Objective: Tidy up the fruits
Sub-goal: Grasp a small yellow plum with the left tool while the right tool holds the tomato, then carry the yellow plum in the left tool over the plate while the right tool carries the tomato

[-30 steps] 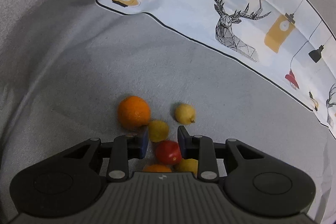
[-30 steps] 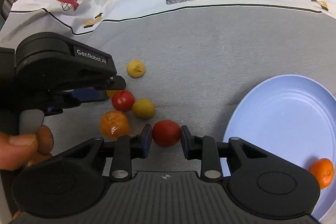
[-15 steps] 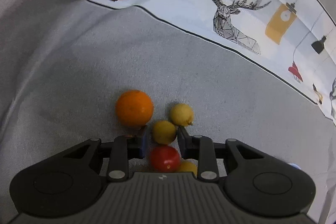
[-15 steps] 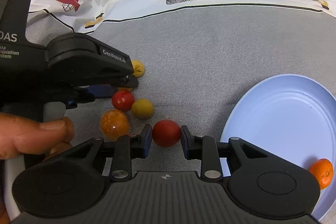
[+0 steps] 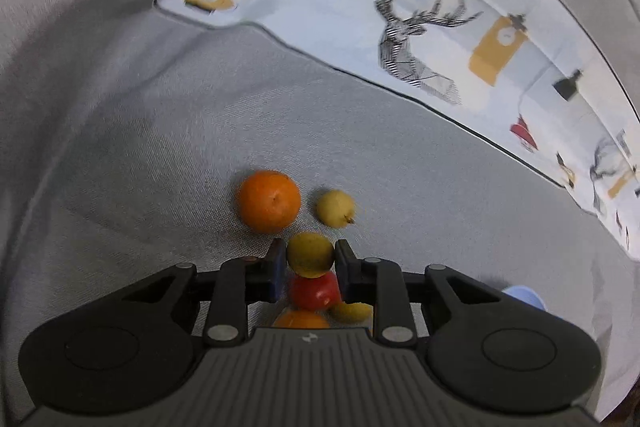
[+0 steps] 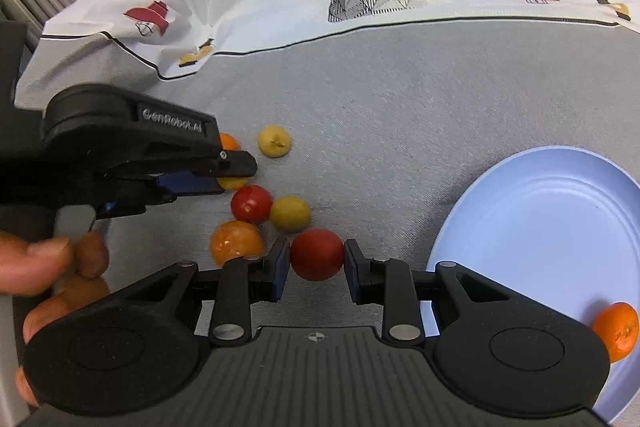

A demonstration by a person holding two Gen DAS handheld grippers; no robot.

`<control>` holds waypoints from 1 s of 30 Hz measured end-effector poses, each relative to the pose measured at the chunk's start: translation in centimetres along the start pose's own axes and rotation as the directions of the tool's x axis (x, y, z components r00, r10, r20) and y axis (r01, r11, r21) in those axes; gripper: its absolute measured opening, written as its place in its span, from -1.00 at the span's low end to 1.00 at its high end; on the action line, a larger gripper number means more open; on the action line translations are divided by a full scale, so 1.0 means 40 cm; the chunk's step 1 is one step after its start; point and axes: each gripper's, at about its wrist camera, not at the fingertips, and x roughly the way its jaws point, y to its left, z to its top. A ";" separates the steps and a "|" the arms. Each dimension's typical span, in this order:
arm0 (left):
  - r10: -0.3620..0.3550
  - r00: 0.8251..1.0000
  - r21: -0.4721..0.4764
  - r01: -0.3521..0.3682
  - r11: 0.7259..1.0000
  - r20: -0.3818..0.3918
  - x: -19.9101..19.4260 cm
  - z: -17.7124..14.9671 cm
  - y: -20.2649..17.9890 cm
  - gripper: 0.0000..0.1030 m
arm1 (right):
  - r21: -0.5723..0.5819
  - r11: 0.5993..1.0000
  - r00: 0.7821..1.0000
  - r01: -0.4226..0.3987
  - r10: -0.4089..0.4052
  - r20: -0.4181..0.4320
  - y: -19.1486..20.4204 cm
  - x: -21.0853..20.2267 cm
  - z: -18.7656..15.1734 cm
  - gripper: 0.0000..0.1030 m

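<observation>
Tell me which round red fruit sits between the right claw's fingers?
The bigger, darker round red fruit, nearest the camera between the right claw fingers. The smaller glossy red fruit lies farther off, beside a round yellow-green fruit.

Even, soft overhead light; faint shadows under the orange (image 5: 270, 202). Left view is motion-blurred, the printed cloth (image 5: 420, 7) smeared. Fisheye bends both pictures' edges.

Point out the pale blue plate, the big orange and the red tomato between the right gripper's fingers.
Pale blue plate (image 6: 560, 211), right wrist view, bare centre.
Big orange (image 5: 269, 201), left wrist view, middle.
Red tomato (image 6: 317, 255), right wrist view, middle.
</observation>
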 end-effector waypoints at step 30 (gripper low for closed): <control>-0.023 0.987 0.352 -0.034 0.936 0.157 -0.192 -0.217 -0.136 -0.45 | 0.057 0.982 0.952 0.178 -0.187 0.244 -0.197 -0.270 -0.080 -0.41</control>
